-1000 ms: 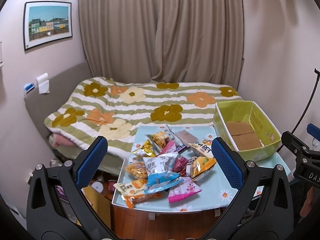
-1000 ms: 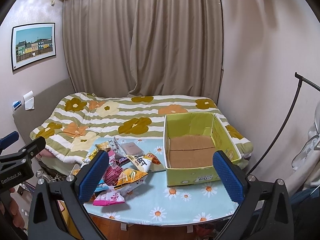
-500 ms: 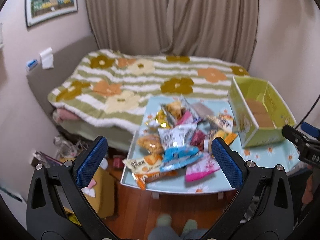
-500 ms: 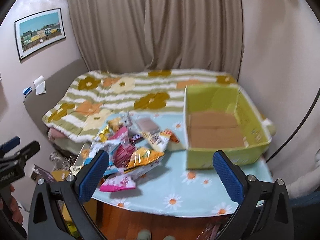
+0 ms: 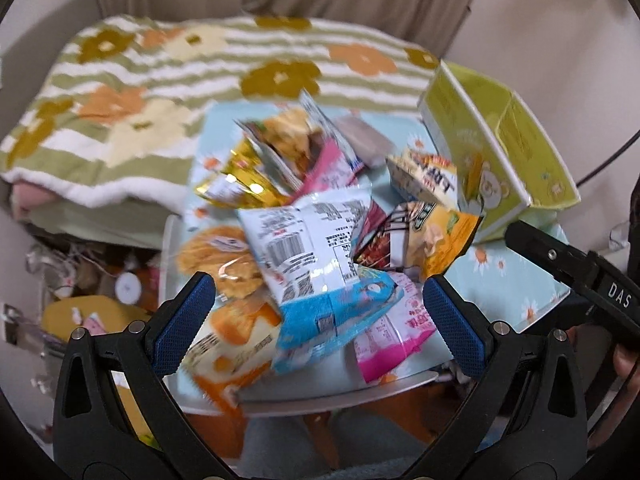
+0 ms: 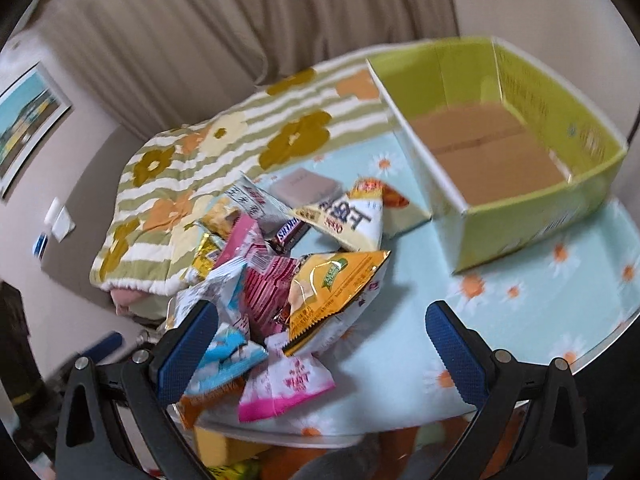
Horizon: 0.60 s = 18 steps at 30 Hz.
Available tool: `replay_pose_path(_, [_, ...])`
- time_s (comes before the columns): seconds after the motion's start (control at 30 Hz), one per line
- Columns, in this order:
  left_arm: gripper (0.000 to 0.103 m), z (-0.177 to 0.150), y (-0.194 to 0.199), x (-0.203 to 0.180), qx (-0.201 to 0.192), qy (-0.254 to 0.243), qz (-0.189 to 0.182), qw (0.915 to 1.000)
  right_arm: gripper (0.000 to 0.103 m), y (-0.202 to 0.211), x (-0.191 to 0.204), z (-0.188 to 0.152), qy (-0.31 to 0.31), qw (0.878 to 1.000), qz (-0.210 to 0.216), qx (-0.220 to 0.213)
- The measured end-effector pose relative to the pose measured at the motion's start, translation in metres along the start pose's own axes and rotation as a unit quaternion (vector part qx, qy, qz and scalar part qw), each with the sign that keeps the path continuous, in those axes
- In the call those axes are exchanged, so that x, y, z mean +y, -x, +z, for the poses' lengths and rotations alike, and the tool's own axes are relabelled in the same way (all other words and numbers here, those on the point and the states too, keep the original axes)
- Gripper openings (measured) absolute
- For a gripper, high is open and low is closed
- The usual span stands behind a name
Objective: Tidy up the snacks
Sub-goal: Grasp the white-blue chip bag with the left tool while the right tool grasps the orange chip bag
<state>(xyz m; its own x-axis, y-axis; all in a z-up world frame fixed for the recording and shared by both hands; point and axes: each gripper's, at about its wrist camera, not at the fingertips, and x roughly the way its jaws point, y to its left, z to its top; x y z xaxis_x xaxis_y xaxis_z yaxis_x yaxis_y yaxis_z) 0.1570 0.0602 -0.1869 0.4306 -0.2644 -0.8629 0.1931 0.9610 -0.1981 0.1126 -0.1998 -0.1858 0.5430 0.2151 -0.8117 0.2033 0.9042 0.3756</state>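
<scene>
Both claws have tipped down and closed in on the bench (image 6: 532, 312) over the last second, so the snack heap now fills each view where the bed and curtain did before; the blur says they are mid-swing. Left claw (image 5: 320, 320) stands wide with nothing between its blue pads, hanging over the near edge of the pile, above the blue-and-white packet (image 5: 332, 320) and the white packet with the barcode (image 5: 304, 240). Right claw (image 6: 320, 344) is just as wide and empty, poised over the pink packet (image 6: 284, 388) and the yellow-orange bag (image 6: 336, 288).

All the snacks lie heaped on the left part of the bench; the green cardboard box (image 6: 532, 220) stands to their right, open and empty, its brown floor bare. So the sorting has not begun: this looks like the approach to a first pick.

Next, I judge, one claw must settle on a single packet lying on top, likely the yellow-orange bag nearest the box, pinch a crimped edge rather than the puffed middle, and carry it over the box wall
</scene>
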Motion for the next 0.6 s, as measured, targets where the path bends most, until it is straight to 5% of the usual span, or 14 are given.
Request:
replay_pose_path(0.33, [0.088,0.013,-0.073,0.004,0.077,-0.030,-0.034,0.9960,0.103,-0.066,-0.011,-0.001,-0.093,0.994,-0.014,0.050])
replay_pose_path(0.6, [0.054,0.019,-0.084,0.012,0.093,-0.032,-0.052,0.9938,0.103,-0.092,-0.009,-0.003,-0.100,0.993,-0.032,0.060])
